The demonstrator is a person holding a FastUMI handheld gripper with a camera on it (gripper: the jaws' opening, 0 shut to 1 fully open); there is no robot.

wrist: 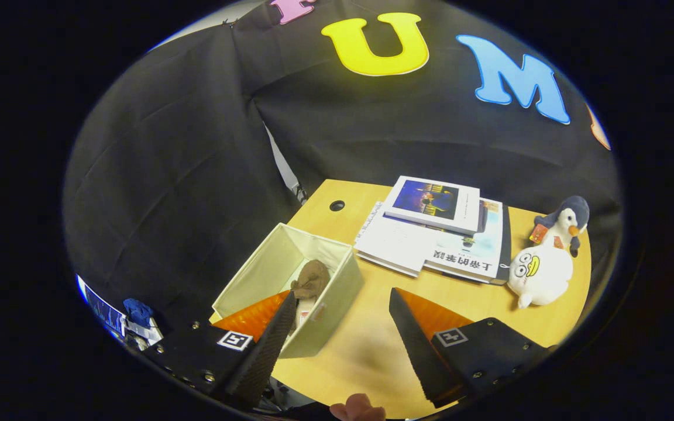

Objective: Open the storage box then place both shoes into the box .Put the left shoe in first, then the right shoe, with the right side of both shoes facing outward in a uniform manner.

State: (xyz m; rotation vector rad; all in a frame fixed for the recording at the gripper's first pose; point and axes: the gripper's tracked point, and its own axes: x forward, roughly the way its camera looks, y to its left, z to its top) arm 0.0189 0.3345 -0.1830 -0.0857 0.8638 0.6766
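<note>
An open cream fabric storage box [337, 292] stands on the wooden table [372, 345], by the left finger. Inside it lies a brown shoe [312, 279], partly hidden by the box wall and the left finger [267, 345]. My gripper [343, 307] hovers above the table with its fingers wide apart and nothing between them. The left fingertip overlaps the box's near wall; the right finger [416, 345] is over bare table beside the box.
Beyond the fingers lies a stack of books and magazines [436, 231]. Two plush toys, a white one [539, 273] and a penguin [565, 225], sit at the table's right edge. A cable hole [337, 205] is near the far left corner. Part of a hand [357, 407] shows below the fingers.
</note>
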